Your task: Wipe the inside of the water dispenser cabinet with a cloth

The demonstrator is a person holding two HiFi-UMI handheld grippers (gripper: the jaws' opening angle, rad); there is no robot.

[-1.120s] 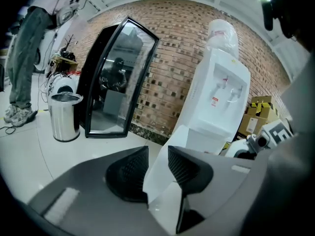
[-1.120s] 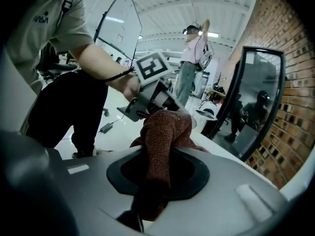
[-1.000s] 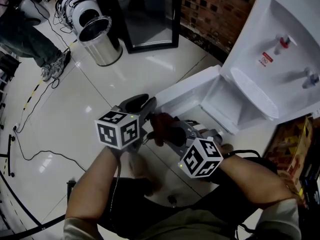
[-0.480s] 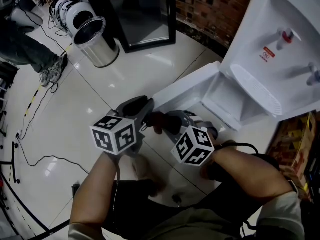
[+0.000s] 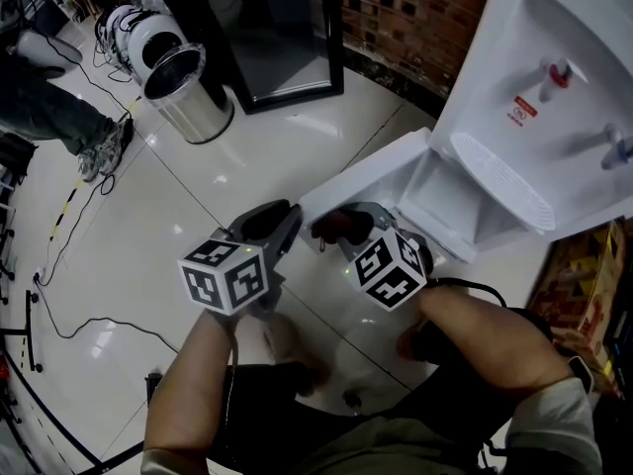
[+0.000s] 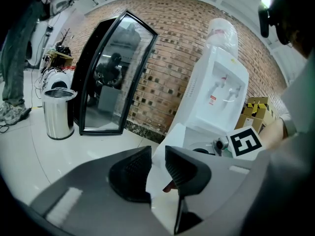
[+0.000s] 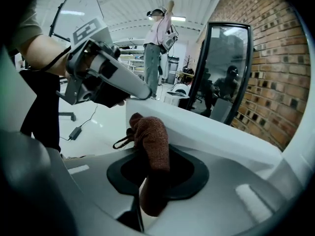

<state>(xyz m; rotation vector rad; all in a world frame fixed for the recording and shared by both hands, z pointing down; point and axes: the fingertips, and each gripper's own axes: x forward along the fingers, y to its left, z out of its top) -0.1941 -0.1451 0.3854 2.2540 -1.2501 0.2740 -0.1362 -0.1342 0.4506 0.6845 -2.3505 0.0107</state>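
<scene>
Head view looks steeply down on a white water dispenser (image 5: 554, 97) at the right, standing before a brick wall (image 5: 415, 18) on a glossy white tiled floor (image 5: 227, 166). Its lower cabinet (image 5: 440, 191) is open, and the white cabinet door (image 5: 366, 176) swings out to the left.

The left gripper (image 6: 158, 156) reaches to the door's free edge. Its jaws have just been closing, and the left gripper view shows the thin white panel filling the narrow gap between the two dark pads, so they pinch the door.

The right gripper (image 7: 150, 173) sits just to the right of the left one, near the door and outside the cabinet. Its jaws are clamped on a reddish-brown cloth (image 7: 152, 136), which sticks up out of them as a bunched roll with a small dark loop (image 7: 123, 141) at its side. The cloth lies just beside the door's white edge; I cannot tell whether it touches.

Far left on the floor stands a steel bin (image 5: 188, 92), and beside it a black-framed glass panel (image 6: 113, 77) leans against the wall.
</scene>
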